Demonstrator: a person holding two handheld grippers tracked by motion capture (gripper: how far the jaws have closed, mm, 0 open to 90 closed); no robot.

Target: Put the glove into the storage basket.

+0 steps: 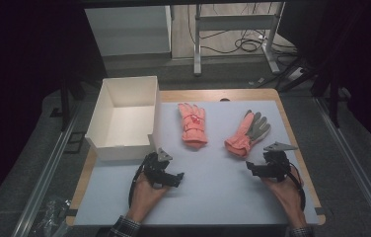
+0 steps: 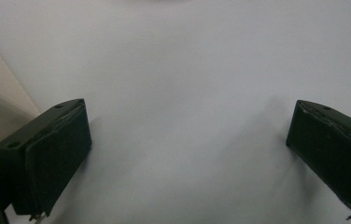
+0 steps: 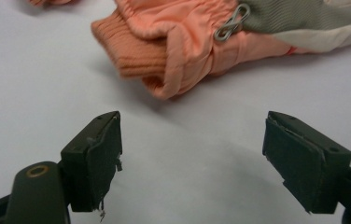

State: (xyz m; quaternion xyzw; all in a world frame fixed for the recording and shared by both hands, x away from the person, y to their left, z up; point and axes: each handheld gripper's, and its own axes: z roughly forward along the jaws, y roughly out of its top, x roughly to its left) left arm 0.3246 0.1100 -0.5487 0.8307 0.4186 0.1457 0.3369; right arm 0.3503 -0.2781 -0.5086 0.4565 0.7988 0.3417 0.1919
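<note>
The right tool (image 3: 190,154) is held released just short of the right glove's (image 3: 187,46) cuff; the left tool (image 2: 187,154), also released, is kept well apart from it.

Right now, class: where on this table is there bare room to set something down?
Bare mat lies between the left gripper and right gripper, below both gloves. The strip between the left glove and right glove is narrower. Crowded: beside the box.

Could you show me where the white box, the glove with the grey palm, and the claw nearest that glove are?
white box (image 1: 105,109), high view, on its left wall.
grey-palmed glove (image 1: 249,131), high view, on its middle.
right claw (image 3: 190,154), right gripper view, midway between its fingertips.
</note>
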